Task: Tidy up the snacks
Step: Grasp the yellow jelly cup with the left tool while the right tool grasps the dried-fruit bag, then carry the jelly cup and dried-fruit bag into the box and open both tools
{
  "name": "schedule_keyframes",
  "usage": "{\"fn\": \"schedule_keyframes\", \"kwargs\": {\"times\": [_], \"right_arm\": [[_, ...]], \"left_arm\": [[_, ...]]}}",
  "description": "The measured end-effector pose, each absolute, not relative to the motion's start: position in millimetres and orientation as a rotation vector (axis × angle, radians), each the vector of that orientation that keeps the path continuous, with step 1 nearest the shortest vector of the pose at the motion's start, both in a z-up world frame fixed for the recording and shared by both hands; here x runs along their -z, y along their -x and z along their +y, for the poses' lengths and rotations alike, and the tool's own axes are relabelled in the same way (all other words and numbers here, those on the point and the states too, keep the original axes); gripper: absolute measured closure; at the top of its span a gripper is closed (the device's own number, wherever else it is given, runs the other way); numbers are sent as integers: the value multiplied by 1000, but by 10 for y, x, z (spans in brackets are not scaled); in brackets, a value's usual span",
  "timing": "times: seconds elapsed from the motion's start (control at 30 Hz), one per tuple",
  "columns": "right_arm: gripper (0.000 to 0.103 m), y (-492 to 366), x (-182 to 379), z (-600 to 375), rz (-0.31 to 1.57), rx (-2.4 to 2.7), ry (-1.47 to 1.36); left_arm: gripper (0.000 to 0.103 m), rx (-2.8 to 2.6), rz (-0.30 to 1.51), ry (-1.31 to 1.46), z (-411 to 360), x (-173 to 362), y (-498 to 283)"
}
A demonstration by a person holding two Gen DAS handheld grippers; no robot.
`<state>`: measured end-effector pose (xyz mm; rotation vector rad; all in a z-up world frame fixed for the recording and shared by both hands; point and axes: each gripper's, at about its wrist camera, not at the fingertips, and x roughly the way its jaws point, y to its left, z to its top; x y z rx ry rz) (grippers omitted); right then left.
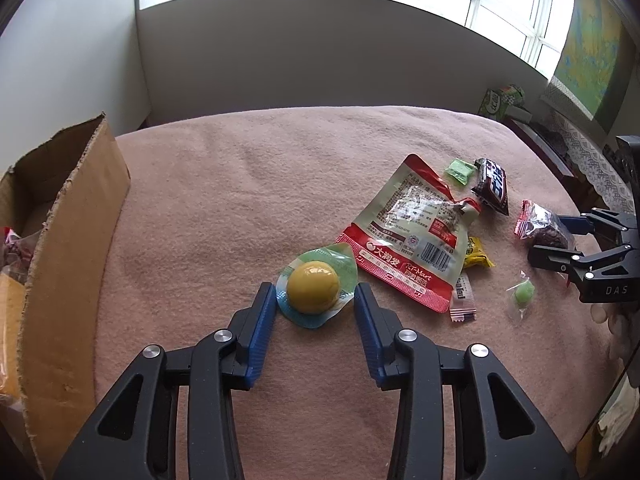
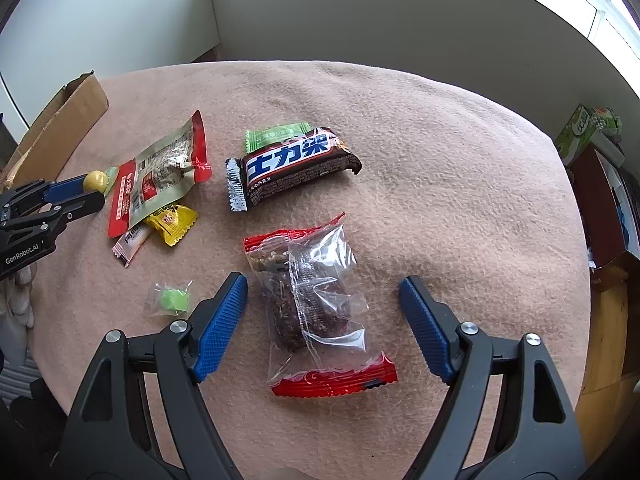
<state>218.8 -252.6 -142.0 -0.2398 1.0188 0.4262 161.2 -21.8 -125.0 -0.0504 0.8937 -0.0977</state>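
A yellow jelly cup [image 1: 314,286] lies dome-up on the pink blanket [image 1: 240,200], between the blue pads of my left gripper [image 1: 316,306]. The pads reach the edges of its film rim and stand clear of the yellow dome, so the gripper is open. My right gripper [image 2: 324,312] is wide open astride a brown cake in a clear, red-ended wrapper [image 2: 312,304], with a gap on both sides. A red-and-beige pouch [image 1: 412,236], a dark chocolate bar [image 2: 292,164] and a green sachet [image 2: 276,134] lie between the two grippers.
An open cardboard box [image 1: 72,240] with snacks inside stands at the blanket's left edge. A yellow candy [image 2: 172,220], a pink-white stick [image 2: 132,244] and a green sweet in clear wrap [image 2: 172,300] lie near the pouch. Shelves and boxes [image 2: 588,132] stand to the right.
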Motion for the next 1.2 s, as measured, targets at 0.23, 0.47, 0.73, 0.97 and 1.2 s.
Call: {"fn": "schedule_keyframes", "kwargs": {"times": [0.23, 0.47, 0.73, 0.97, 1.2], "right_arm": [[60, -2149, 1396, -2558, 1023, -431, 218], [62, -2130, 1367, -2649, 1022, -440, 167], [62, -2087, 1343, -2701, 1024, -436, 168], [62, -2105, 1343, -2677, 1017, -436, 163], [62, -2099, 1330, -2695, 1012, -434, 151]], "left_arm": [[66, 114, 886, 40, -215, 1236, -1556], [76, 125, 878, 44, -214, 1209, -1528], [68, 123, 895, 64, -178, 1249, -1566], [74, 123, 880, 80, -159, 1217, -1561], [83, 130, 866, 87, -153, 1206, -1518]]}}
